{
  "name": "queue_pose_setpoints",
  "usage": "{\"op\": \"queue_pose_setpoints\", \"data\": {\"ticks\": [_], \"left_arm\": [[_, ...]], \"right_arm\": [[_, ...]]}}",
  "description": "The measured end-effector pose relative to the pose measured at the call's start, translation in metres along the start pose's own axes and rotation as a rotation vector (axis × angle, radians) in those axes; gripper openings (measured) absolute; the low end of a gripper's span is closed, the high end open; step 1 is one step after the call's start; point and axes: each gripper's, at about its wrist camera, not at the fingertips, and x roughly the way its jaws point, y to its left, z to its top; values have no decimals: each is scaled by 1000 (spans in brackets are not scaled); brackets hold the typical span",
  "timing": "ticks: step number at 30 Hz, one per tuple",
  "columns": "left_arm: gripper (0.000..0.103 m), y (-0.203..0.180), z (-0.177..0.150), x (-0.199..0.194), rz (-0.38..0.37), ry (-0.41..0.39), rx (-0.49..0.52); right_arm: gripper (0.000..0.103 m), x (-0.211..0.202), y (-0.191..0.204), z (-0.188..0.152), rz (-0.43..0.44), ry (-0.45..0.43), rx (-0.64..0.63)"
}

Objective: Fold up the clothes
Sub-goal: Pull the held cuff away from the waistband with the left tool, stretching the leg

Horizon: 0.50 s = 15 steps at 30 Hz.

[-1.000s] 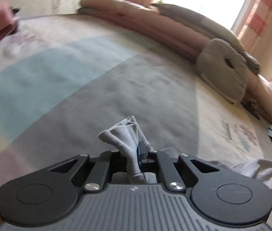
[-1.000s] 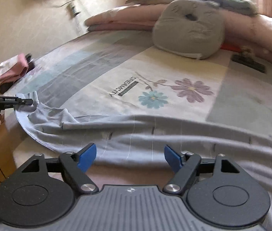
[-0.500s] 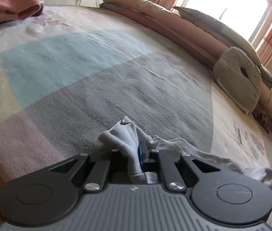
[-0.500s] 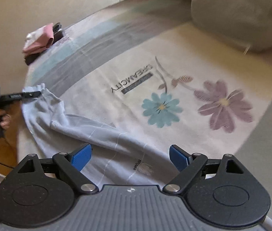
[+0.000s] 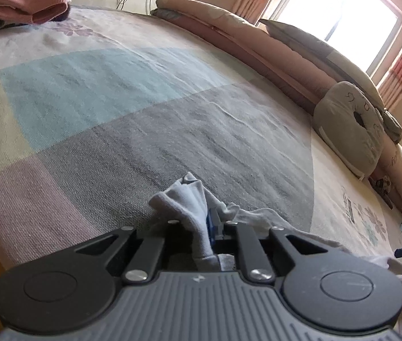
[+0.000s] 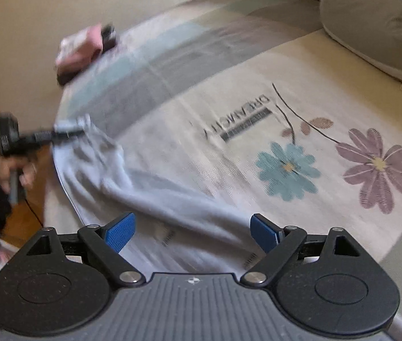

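Left gripper (image 5: 210, 226) jaws closed tight, pinching a bunched corner of the grey shirt (image 5: 192, 207); fabric tuft sticks up between the fingers, low over the bedspread (image 5: 149, 130). In the right wrist view the same gripper (image 6: 70, 130) shows at the bed's left edge, a hand (image 6: 16, 170) on its handle, shirt corner clamped in its tip. From there the shirt (image 6: 155, 199) trails in a loose, wrinkled band across the front of the bed toward the right gripper (image 6: 193, 228).

Right gripper jaws wide apart, blue pads (image 6: 120, 231) either side of the shirt's band, holding nothing; whether it touches the cloth, cannot tell. View is motion-blurred.

Beyond the shirt: bedspread print with blue flower (image 6: 287, 167) and purple flower (image 6: 377, 166). Grey cushion (image 5: 351, 130) at the far side, against rolled pink bedding (image 5: 229, 31). Pink folded clothes (image 5: 22, 2) at the far left corner of the bed. Window (image 5: 340, 8) with striped curtains behind.
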Motion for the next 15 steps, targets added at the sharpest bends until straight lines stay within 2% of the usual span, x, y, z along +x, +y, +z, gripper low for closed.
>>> {"op": "queue_pose_setpoints", "data": {"ticks": [2, 4, 10, 13, 15], "left_arm": [[12, 1, 0, 0, -6, -2, -2], [12, 2, -1, 0, -12, -5, -5], [12, 5, -2, 0, -27, -11, -8], [12, 3, -2, 0, -22, -10, 5], [12, 1, -1, 0, -18, -6, 16]], "right_arm": [[91, -5, 5, -4, 27, -58, 76], [91, -11, 22, -15, -23, -108, 80], [92, -19, 98, -58, -416, -70, -151], [92, -14, 117, -83, -496, 5, -184], [92, -11, 128, -98, -504, 33, -218]]}}
